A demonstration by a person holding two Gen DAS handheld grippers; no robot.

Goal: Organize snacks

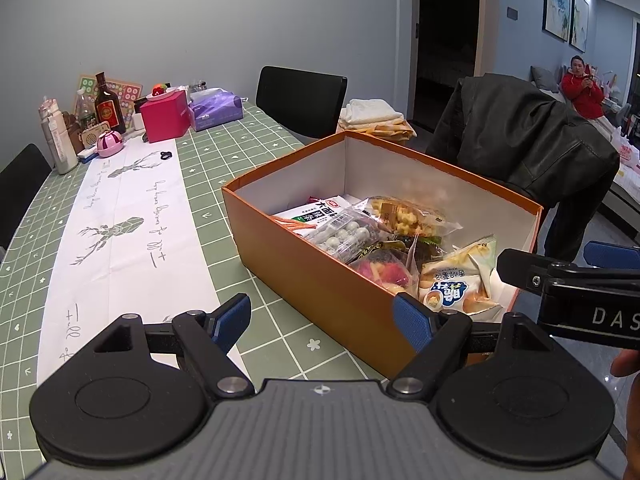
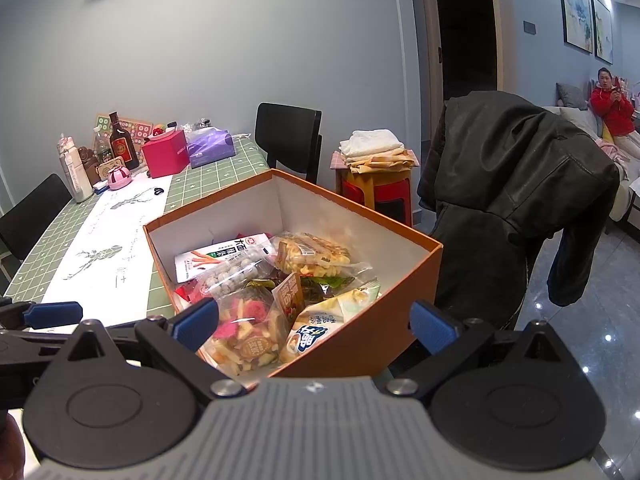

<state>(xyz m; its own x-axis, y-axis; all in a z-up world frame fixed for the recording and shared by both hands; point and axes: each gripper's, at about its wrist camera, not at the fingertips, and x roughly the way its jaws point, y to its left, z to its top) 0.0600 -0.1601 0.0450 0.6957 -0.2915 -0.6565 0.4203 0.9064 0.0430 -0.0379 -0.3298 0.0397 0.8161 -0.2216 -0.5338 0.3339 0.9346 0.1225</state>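
Both grippers, left gripper (image 1: 322, 316) and right gripper (image 2: 314, 326), have fingers wide open, holding nothing. The orange box (image 1: 320, 280) sits at the tabletop (image 1: 224, 160) edge; a bump might tip it off.

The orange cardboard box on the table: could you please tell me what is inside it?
The orange cardboard box holds loose snack packets: a clear bag of pink and yellow pieces, a bag of round white balls, a white carrot-print pack. Whatever lies beneath them is covered.

The desk (image 1: 256, 148), covered by a green grid-patterned cloth, carries a white deer-print runner (image 1: 120, 220), an open orange cardboard box (image 1: 320, 276) near its edge, and at the far end a pink cube box (image 1: 165, 117), purple tissue pack (image 1: 216, 109) and dark glass bottle (image 1: 107, 105).
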